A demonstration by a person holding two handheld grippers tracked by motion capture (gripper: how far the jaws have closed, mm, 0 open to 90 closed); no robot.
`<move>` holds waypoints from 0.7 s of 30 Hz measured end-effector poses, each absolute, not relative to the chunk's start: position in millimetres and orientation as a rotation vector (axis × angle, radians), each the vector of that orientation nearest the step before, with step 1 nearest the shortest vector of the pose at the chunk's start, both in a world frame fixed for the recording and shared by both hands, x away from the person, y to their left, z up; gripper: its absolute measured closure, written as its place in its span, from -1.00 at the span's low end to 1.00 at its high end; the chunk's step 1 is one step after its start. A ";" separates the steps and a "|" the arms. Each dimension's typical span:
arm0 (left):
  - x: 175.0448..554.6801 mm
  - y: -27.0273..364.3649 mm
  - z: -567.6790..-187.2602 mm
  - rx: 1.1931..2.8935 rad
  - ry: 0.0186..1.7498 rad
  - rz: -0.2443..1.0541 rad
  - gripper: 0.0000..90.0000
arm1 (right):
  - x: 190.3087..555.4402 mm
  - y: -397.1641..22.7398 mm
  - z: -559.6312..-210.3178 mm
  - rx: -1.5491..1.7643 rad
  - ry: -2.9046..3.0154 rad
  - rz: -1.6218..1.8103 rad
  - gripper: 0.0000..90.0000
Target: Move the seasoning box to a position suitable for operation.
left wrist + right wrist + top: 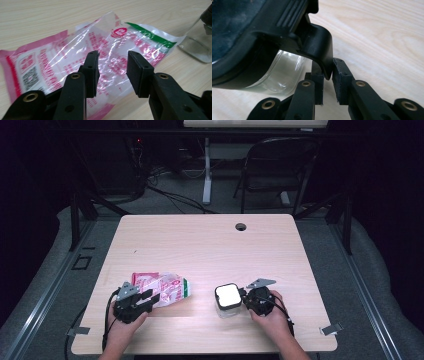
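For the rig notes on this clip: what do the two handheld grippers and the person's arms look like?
Both the left gripper and right gripper are black, each topped by a grey three-cornered plate and trailing a black cable. Their jaws are flat black blocks on black links with brass-coloured rivets. The forearms are bare, with no sleeves visible.

Packet point(162, 288) lies left of jar point(228, 301) on table point(210, 245)

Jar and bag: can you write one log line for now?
left gripper: open over bag | right gripper: shut on lid clip | jar: upright
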State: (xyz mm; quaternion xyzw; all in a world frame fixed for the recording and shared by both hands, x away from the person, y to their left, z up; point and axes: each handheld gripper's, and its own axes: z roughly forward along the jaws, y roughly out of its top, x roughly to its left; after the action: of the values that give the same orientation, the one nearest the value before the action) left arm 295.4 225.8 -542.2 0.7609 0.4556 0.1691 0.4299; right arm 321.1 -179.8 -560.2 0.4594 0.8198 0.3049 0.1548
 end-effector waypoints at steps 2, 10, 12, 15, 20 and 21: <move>297.2 219.1 -542.0 1.909 1.113 0.412 0.38 | 318.1 -177.7 -560.3 1.314 2.349 0.878 0.77; 298.4 199.9 -541.6 1.954 1.045 0.386 0.38 | 305.3 -168.4 -560.8 1.307 2.379 0.916 0.74; 296.9 194.8 -541.6 1.961 1.031 0.378 0.37 | 302.4 -166.7 -560.3 1.307 2.392 0.922 0.73; 295.2 190.7 -540.9 1.974 1.015 0.381 0.37 | 300.3 -165.3 -560.8 1.322 2.390 0.949 0.70; 294.0 186.2 -537.7 1.986 0.999 0.368 0.40 | 298.9 -167.1 -555.3 1.333 2.423 0.956 0.62; 293.5 183.0 -535.6 1.990 0.992 0.364 0.40 | 298.5 -167.8 -553.2 1.333 2.429 0.963 0.61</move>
State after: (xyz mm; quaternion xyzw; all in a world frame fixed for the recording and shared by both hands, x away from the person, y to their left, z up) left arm 293.5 183.0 -535.6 0.7973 0.3978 0.1459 0.4298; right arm 298.5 -167.8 -553.2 0.4521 0.8235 0.3266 0.1040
